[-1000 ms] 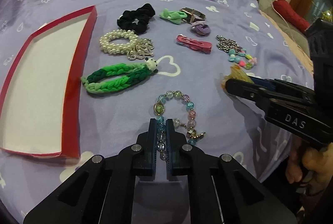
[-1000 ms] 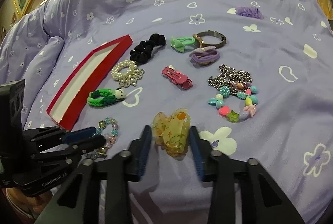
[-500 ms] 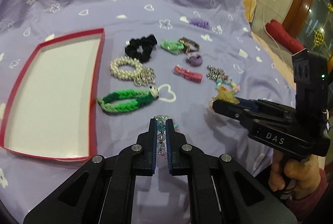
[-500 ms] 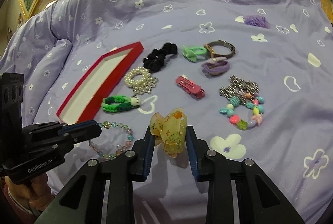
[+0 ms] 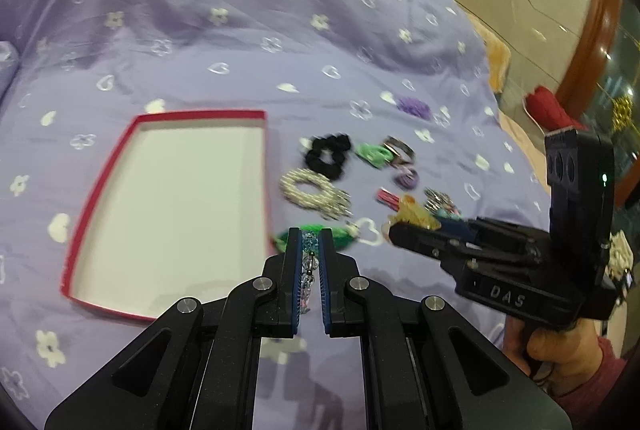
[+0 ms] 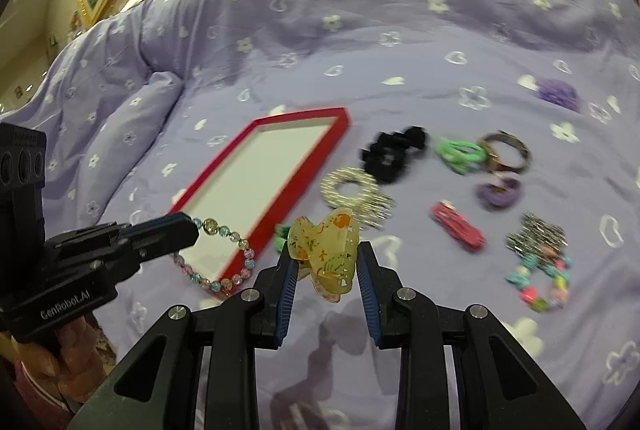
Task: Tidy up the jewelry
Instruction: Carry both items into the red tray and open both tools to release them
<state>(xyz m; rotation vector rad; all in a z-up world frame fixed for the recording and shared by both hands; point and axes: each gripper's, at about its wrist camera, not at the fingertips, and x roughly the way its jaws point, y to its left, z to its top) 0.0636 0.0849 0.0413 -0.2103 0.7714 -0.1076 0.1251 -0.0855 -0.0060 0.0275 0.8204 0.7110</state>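
My left gripper [image 5: 310,236] is shut on a bracelet of clear blue and pink beads [image 5: 309,262], lifted off the bed; in the right wrist view the bracelet [image 6: 232,254] dangles as a loop from that gripper [image 6: 192,228] over the near corner of the red-rimmed white tray [image 6: 280,226]. My right gripper [image 6: 324,262] is shut on a translucent yellow hair claw [image 6: 326,254], also held above the bedspread. In the left wrist view the claw [image 5: 412,214] shows at the tip of the right gripper [image 5: 396,230], to the right of the tray [image 5: 265,166].
On the purple bedspread [image 6: 360,30] right of the tray lie a black scrunchie [image 6: 390,154], a pearl bracelet [image 6: 352,192], a green braided band [image 5: 340,236], a green clip [image 6: 460,152], a pink clip [image 6: 458,230], a bangle [image 6: 506,150], purple ties and a colourful bead chain [image 6: 540,270].
Both grippers have risen off the bed with their pieces. The bracelet now hangs free, and the views have pulled back and tilted, so the tray shows whole.
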